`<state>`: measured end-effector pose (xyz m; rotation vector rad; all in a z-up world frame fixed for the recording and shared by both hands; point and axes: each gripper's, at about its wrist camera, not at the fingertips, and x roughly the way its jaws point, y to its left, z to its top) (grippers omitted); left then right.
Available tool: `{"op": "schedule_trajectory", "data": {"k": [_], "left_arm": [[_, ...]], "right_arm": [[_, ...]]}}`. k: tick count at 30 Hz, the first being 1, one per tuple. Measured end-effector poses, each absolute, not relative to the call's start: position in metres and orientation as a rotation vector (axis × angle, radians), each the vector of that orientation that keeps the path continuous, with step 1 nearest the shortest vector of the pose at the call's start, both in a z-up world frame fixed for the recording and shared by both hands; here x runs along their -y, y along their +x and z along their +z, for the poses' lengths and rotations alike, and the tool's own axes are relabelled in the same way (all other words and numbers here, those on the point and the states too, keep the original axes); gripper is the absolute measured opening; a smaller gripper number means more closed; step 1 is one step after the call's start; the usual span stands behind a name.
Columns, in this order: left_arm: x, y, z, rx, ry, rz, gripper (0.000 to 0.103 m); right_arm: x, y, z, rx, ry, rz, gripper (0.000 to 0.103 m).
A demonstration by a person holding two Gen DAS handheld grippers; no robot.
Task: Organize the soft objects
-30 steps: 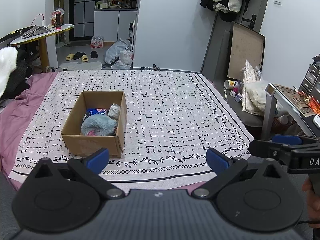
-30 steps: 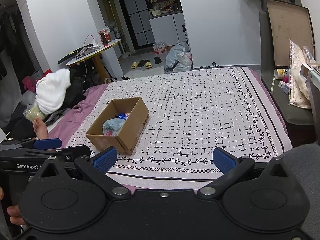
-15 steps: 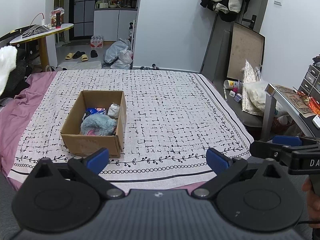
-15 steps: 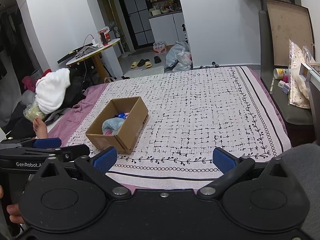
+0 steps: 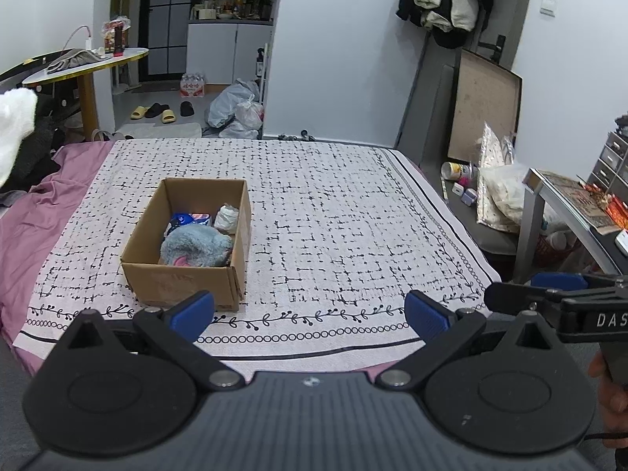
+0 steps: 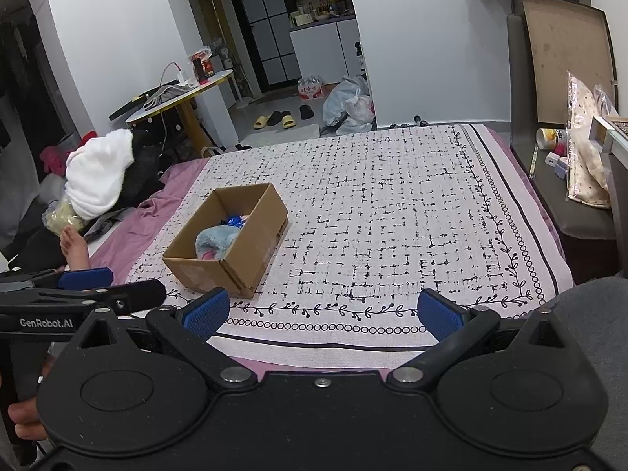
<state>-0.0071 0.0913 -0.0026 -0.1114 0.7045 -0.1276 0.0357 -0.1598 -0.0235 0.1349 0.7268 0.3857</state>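
Three soft items, a blue plush toy [image 5: 196, 245], a white bundle [image 5: 227, 218] and a blue packet [image 5: 191, 219], lay inside the cardboard box [image 5: 184, 278], ahead and left of my jaws. My left gripper [image 5: 310, 312] and right gripper [image 6: 321, 312] were both spread wide and empty. No loose item showed on the patterned bedspread [image 5: 353, 235], so I judged sorting nearly done. Nothing blocked my reach; clothes [image 6: 100, 178] lay heaped far left.

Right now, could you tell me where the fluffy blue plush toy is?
The blue plush toy lies inside the cardboard box on the patterned bed cover, at the box's near end, left of centre in both views, just before a white bundle.
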Motion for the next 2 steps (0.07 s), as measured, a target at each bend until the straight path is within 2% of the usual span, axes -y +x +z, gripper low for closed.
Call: {"op": "schedule_trajectory", "data": {"k": [2], "left_arm": [[-0.0937, -0.0077, -0.0036, -0.696, -0.112, -0.118, 0.102]], "right_arm": [[0.1575, 0.0378, -0.0264, -0.733, 0.133, 0.385, 0.103]]}}
